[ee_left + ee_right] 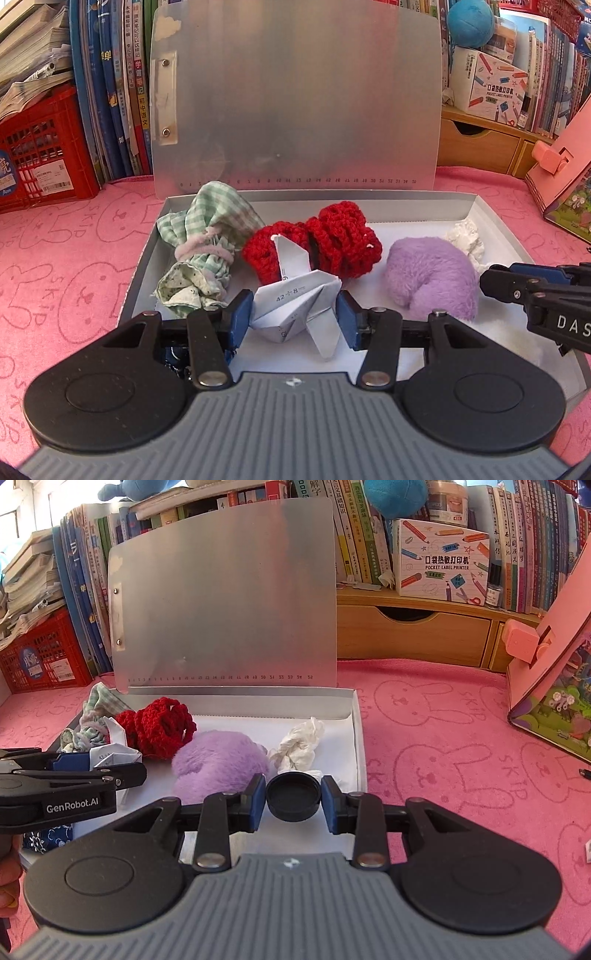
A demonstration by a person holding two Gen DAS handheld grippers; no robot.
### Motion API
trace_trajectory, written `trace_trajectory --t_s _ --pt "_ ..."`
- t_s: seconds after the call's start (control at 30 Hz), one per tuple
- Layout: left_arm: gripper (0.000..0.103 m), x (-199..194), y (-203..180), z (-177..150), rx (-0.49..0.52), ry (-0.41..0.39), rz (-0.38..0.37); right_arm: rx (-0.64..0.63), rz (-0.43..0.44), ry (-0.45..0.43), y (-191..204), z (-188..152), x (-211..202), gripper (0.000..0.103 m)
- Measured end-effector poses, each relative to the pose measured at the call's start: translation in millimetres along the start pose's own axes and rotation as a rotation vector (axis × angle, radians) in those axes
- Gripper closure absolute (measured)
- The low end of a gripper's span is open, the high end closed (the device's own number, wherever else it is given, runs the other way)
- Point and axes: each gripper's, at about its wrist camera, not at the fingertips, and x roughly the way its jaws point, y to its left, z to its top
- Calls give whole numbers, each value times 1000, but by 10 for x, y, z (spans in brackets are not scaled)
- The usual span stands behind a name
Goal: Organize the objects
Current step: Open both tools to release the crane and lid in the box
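Inside the open grey storage box [142, 258], its translucent lid [295, 99] propped upright against a wall of books, 2 grippers work side by side. At far left of the box lies a green gingham cloth bundle [201, 251] tied with a pink cord, and just right of it a red crocheted piece [332, 243]. The left gripper [293, 314] has its blue pads pressed against both sides of a folded paper figure [295, 306] printed with arithmetic, pinching it directly in front of the red crochet. Further right, a purple plush [432, 282] rests near the box's middle, with a crumpled white tissue [299, 744] just behind it. The right gripper [293, 799] brackets a black round cap [293, 794] between its pads; the left pad appears to touch the cap, while at the right pad contact cannot be told. The cap sits in front of the tissue, near the box's right wall, above a pink rabbit-print mat [443, 746].
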Motion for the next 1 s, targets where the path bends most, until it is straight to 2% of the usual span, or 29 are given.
trace_trajectory --t_s 0.27,0.43,0.5,0.53,0.57,0.8,1.0 --pt "47 26 -58 -49 40 -13 18 -1 -4 19 37 -43 66 66" --pt "46 5 -35 -57 24 -17 11 12 -2 22 18 -59 77 62" --pt "40 -7 -28 -62 21 -17 6 15 -3 12 18 -65 64 60" --pt "39 -16 -24 -63 18 -17 3 18 -5 7 16 -68 58 52" --pt "37 -27 -24 -64 16 -18 3 20 -9 5 16 -70 55 49" --pt "21 -195 -58 -69 33 -58 -6 19 -15 -19 21 -71 -31 42" --pt "15 -381 -80 -78 34 -89 -10 -7 -30 -68 41 -87 -215 37"
